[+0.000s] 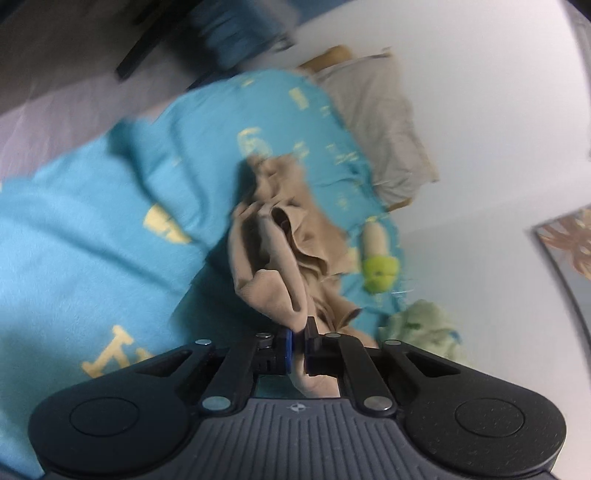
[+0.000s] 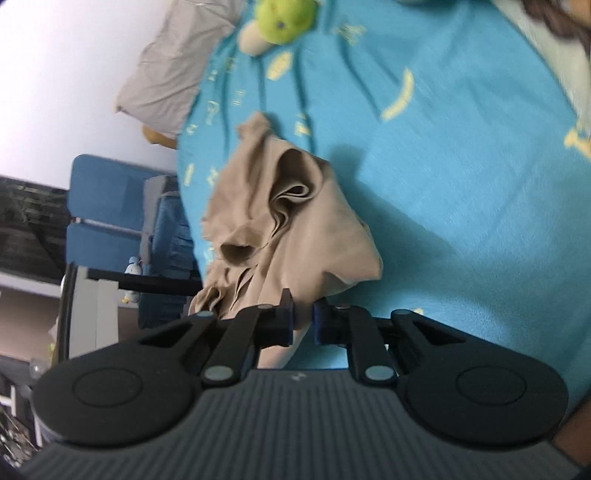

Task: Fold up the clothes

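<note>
Jaws of both tools nearly closed, each pinching edge of bunched tan knit garment (image 2: 291,221): left gripper (image 1: 298,334), right gripper (image 2: 303,314). Garment hangs crumpled, lifted over turquoise bedspread with yellow print (image 2: 461,184); green plush toy (image 2: 286,16) near grey pillow (image 2: 173,70). Step, judging: holding up to spread. Next calls for pulling held edges apart, laying cloth flat on bedspread.

Held: tan garment (image 1: 273,254), pinched in my left gripper (image 1: 300,339), bunched above blue bedspread (image 1: 92,229); green plush (image 1: 378,273) beside garment.
</note>
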The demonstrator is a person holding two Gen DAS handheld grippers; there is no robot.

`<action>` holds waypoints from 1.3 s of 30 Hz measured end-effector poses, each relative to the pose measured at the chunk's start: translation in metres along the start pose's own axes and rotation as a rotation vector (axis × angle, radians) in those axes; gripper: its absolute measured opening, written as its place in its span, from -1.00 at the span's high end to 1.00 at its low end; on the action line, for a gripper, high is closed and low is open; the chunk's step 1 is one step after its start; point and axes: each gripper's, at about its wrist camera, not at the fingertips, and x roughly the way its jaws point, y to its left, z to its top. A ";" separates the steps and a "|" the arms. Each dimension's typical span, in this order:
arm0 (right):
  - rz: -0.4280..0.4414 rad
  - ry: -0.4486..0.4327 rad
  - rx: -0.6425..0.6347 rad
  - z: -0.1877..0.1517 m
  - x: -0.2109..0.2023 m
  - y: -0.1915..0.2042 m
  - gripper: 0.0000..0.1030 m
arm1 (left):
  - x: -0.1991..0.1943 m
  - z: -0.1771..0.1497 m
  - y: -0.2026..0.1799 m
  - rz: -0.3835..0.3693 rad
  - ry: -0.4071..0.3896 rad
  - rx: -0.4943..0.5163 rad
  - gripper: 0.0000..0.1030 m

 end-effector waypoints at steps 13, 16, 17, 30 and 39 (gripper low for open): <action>0.064 -0.064 -0.091 -0.049 -0.136 0.009 0.75 | -0.151 -0.078 -0.049 -0.051 -0.100 0.077 0.98; 0.062 -0.072 -0.097 -0.055 -0.145 0.008 0.75 | -0.170 -0.077 -0.056 -0.062 -0.148 0.097 1.00; 0.059 -0.064 -0.091 -0.054 -0.142 0.008 0.75 | -0.172 -0.074 -0.059 -0.060 -0.157 0.110 1.00; 0.037 -0.013 -0.087 -0.039 -0.103 0.003 0.75 | -0.088 -0.097 -0.019 0.020 0.273 -0.153 -0.24; 0.058 -0.044 -0.017 -0.037 -0.113 -0.006 0.75 | -0.026 -0.142 0.014 -0.049 0.367 -0.498 -0.68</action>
